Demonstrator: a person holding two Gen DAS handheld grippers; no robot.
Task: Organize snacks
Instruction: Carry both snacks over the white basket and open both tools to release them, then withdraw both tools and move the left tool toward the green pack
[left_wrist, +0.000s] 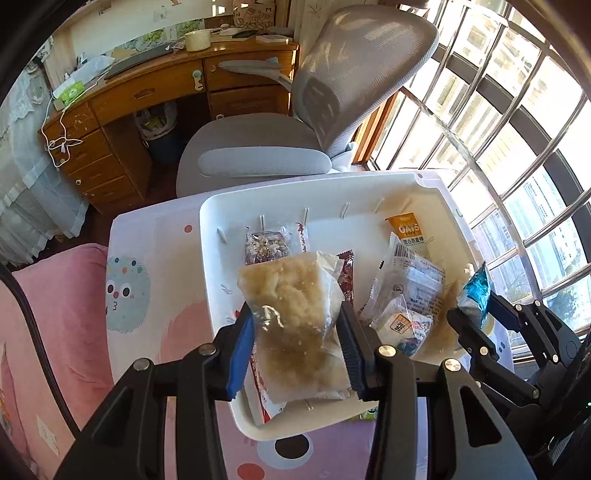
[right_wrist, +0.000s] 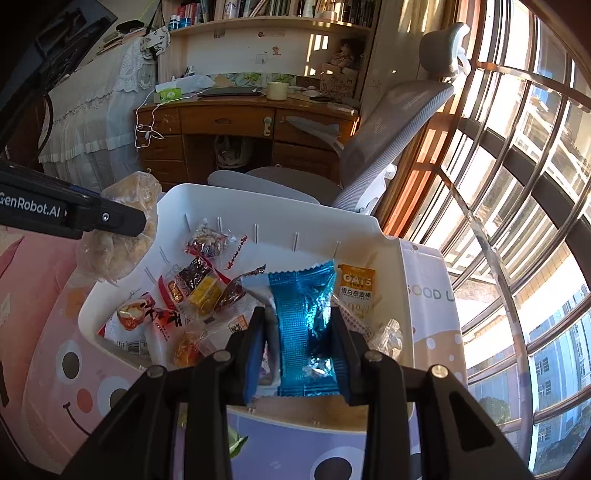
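A white plastic bin (left_wrist: 210, 236) holds several wrapped snacks on a cartoon-print table. My left gripper (left_wrist: 295, 332) is shut on a clear bag of beige crumbly pastry (left_wrist: 291, 295) and holds it above the bin's left side; the bag also shows in the right wrist view (right_wrist: 122, 236). My right gripper (right_wrist: 299, 339) is shut on a shiny blue foil packet (right_wrist: 303, 306) above the bin's (right_wrist: 391, 266) right side; the packet also shows in the left wrist view (left_wrist: 474, 291). An orange oats bar (right_wrist: 356, 284) lies in the bin's far right corner.
A grey mesh office chair (left_wrist: 332, 96) stands just behind the table. A wooden desk (left_wrist: 155, 92) with clutter is farther back. A barred window (left_wrist: 517, 129) runs along the right. Pink bedding (left_wrist: 55, 314) lies to the left.
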